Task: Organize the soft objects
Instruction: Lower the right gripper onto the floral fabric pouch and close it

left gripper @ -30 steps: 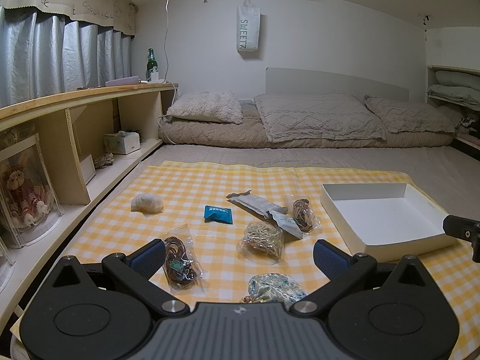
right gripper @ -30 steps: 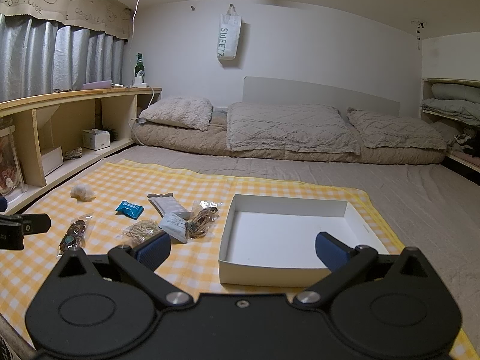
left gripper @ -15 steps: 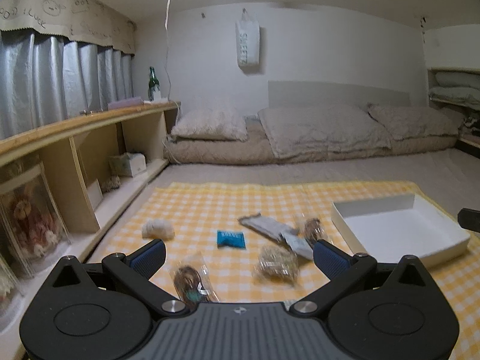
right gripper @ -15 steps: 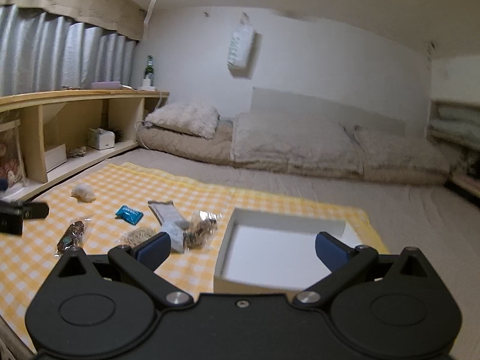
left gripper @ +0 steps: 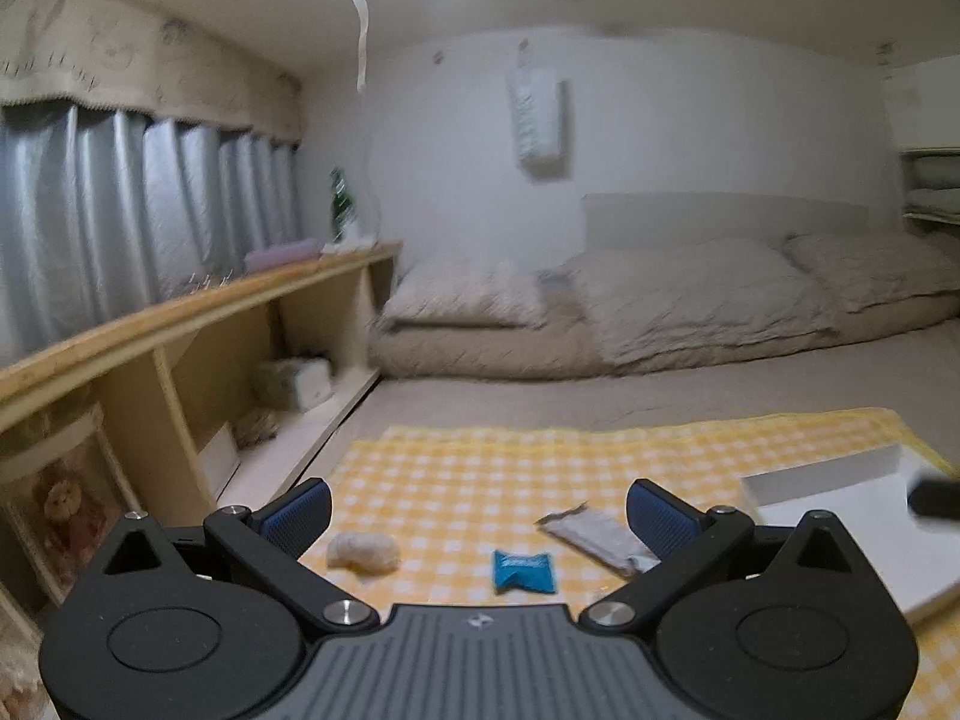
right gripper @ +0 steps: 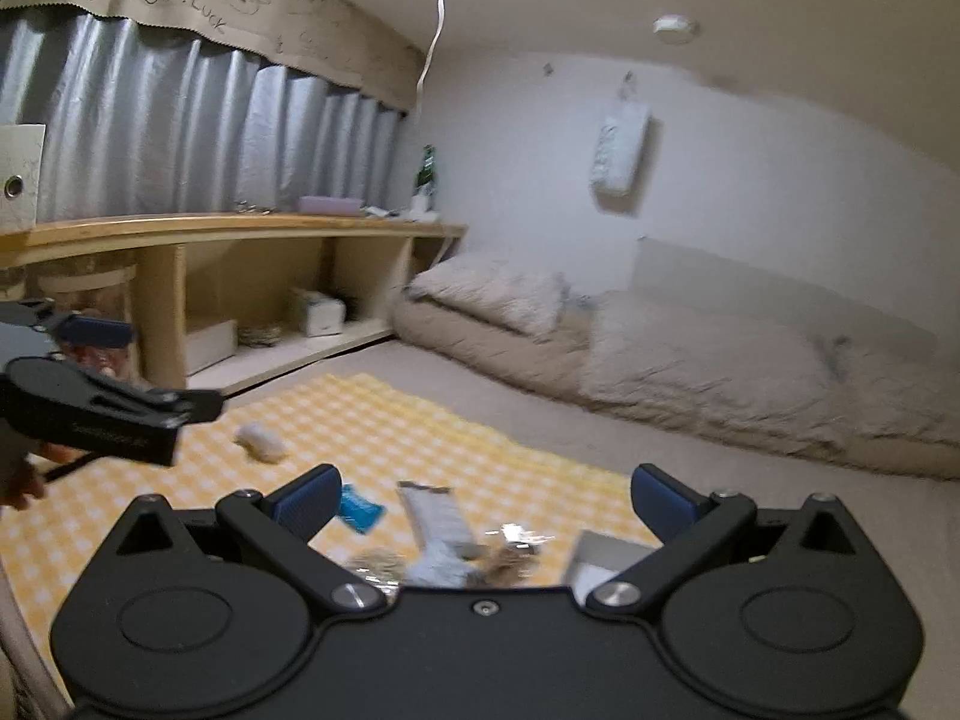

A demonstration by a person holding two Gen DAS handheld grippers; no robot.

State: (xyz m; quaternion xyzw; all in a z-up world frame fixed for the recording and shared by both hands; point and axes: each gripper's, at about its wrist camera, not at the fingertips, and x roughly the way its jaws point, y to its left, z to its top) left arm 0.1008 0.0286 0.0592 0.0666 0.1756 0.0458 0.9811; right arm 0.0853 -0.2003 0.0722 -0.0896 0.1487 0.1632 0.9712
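Left wrist view first: the camera is tilting up compared with a second ago, so the small clear bags that were lying nearest are dropping out of sight under the left hand-held gripper, which is hanging released, fingers spread wide, grasping nothing. Between them the yellow checked cloth is showing a pale soft lump, a blue packet and a grey wrapper, all lying apart. The white box is sitting at the right edge, nothing visible inside it. So no item is in it yet; I'd judge the sorting as barely starting.

Over to the right wrist view: this one is swinging left and lifting too, blurring the frame. The right hand-held gripper is likewise open and empty, hovering above the cloth. Just under it, a clump of crinkly bags is peeking out, and only a corner of the box. The left tool is hovering at the left, held level, a person's fingers curling beneath it.
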